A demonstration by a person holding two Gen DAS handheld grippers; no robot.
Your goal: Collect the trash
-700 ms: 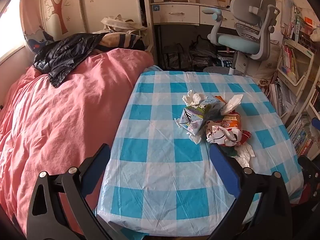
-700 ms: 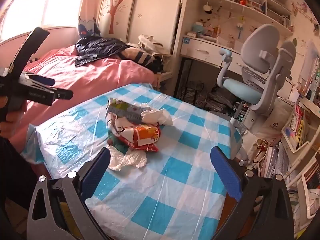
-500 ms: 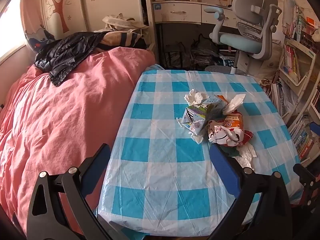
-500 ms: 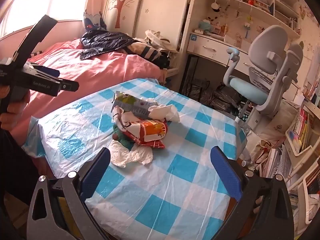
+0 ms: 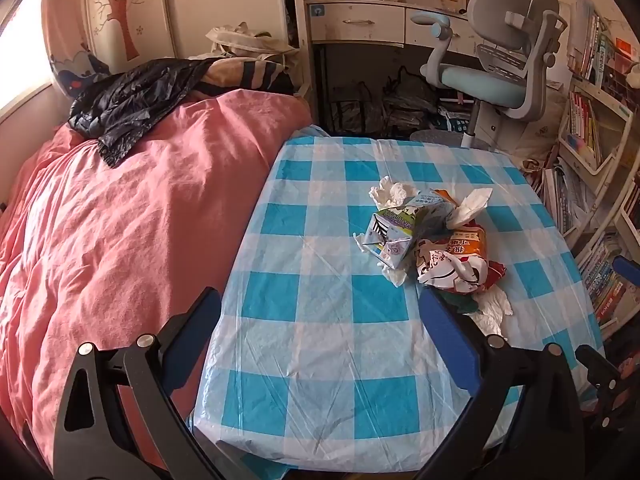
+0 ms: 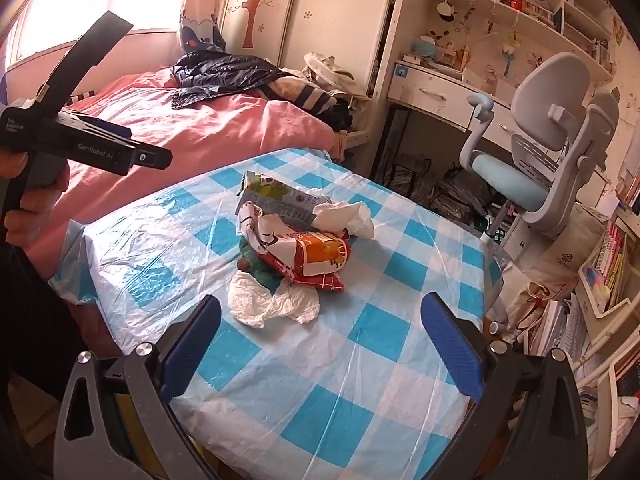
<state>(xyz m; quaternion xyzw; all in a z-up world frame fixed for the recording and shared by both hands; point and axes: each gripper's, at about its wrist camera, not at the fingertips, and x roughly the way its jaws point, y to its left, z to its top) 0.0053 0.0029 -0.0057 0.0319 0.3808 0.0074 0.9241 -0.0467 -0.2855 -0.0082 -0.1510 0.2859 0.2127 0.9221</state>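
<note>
Left wrist view: the left gripper (image 5: 320,332) hangs above the near half of the table (image 5: 304,420), its blue pads spread wide with nothing between them. The right gripper (image 6: 320,340) is equally wide and empty, just short of the trash pile (image 6: 296,240). That heap sits mid-table: a flattened carton (image 6: 276,200), an orange-and-red snack wrapper (image 6: 316,256), crumpled white tissues (image 6: 272,304). Nothing lies between either tool and the pile. A blue-and-white checked plastic cloth covers the table. A bed with a pink duvet (image 5: 112,240) adjoins it; beyond it stand a grey desk chair (image 5: 500,60) and bookshelves (image 5: 592,128).
</note>
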